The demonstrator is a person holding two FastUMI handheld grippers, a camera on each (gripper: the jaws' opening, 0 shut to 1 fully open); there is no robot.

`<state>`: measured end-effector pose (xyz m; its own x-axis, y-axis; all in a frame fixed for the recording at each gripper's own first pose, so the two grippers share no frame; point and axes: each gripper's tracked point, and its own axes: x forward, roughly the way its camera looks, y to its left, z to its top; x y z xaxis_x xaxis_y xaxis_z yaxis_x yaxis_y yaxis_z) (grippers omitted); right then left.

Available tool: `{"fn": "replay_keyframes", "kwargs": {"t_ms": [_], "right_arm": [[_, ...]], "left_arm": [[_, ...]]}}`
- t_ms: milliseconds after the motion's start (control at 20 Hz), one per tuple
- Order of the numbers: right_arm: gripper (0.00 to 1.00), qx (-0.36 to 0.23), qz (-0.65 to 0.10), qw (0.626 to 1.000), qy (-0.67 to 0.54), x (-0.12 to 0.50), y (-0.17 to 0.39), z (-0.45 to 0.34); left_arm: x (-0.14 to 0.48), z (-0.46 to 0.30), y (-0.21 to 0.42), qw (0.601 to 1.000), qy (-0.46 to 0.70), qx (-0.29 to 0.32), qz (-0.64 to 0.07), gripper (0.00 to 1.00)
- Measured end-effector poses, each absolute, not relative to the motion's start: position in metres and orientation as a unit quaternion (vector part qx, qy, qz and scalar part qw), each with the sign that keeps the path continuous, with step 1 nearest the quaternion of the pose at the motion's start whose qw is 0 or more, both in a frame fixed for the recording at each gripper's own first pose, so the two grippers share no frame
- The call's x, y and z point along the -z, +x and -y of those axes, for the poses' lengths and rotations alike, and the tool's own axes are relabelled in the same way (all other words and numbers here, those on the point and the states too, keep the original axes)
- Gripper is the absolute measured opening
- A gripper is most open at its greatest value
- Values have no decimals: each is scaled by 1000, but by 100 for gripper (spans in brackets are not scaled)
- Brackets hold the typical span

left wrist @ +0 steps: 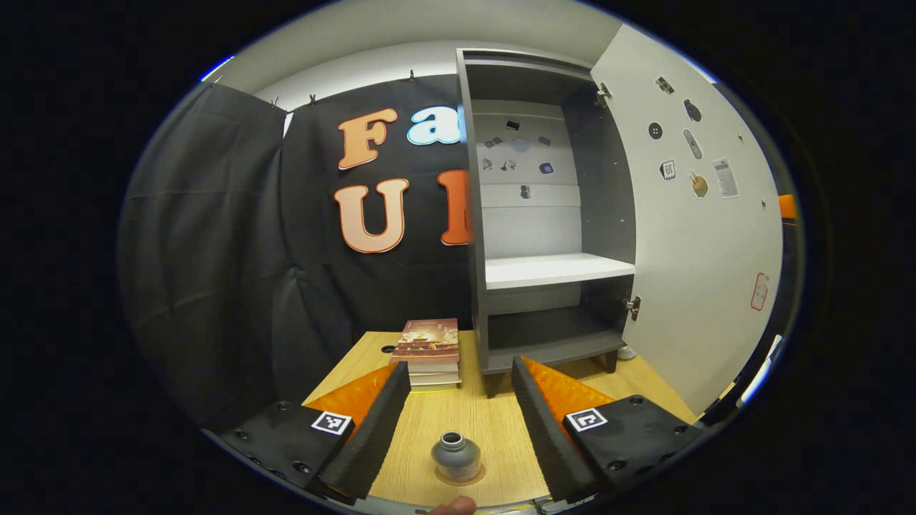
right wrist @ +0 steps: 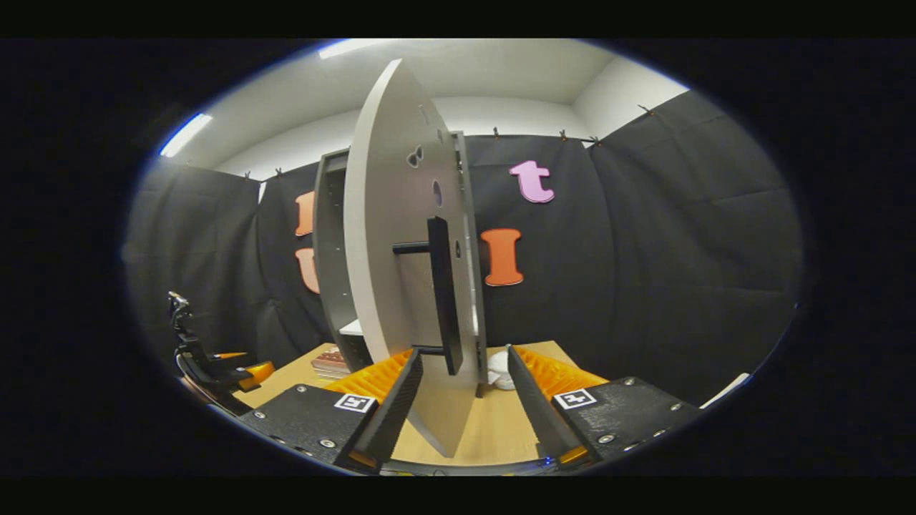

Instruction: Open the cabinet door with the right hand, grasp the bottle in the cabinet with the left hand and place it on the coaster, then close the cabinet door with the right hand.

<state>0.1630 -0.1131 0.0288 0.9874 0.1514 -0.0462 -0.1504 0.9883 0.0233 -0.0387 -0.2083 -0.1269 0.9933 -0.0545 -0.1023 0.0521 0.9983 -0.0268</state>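
A small grey bottle (left wrist: pixel 456 455) stands upright on a round brown coaster (left wrist: pixel 478 475) on the wooden table, low in the left gripper view. My left gripper (left wrist: pixel 460 366) is open, its fingers wide on either side of the bottle and clear of it. The grey cabinet (left wrist: pixel 478 300) stands open with its white shelf (left wrist: pixel 558 270) bare, and the white door (left wrist: pixel 701 236) is swung out to the right. In the right gripper view the door (right wrist: pixel 393 272) stands edge-on, its lower part between the fingers of my open right gripper (right wrist: pixel 464 354), just below the black bar handle (right wrist: pixel 444 293).
A stack of books (left wrist: pixel 429 350) lies on the table left of the cabinet. A small white object (right wrist: pixel 497 368) sits by the cabinet's foot. The left gripper (right wrist: pixel 215 357) shows far left in the right gripper view. Black cloth walls surround the table (left wrist: pixel 494 422).
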Motion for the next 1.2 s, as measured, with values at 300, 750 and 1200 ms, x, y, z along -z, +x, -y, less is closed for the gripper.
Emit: {"fn": "replay_keyframes", "kwargs": {"t_ms": [300,750,1200], "right_arm": [[76,-126,-20,992,12,-26,178,50],[84,-178,-31,983,19,-16,234,-51],[84,-197,-20,980,9,-8,315,-135]], "left_arm": [[131,180,-42,998,-15,12,-58,93],[148,119,-13,997,-35,-18,-73,93],[153,53,35,996,-47,-44,-63,93]]}}
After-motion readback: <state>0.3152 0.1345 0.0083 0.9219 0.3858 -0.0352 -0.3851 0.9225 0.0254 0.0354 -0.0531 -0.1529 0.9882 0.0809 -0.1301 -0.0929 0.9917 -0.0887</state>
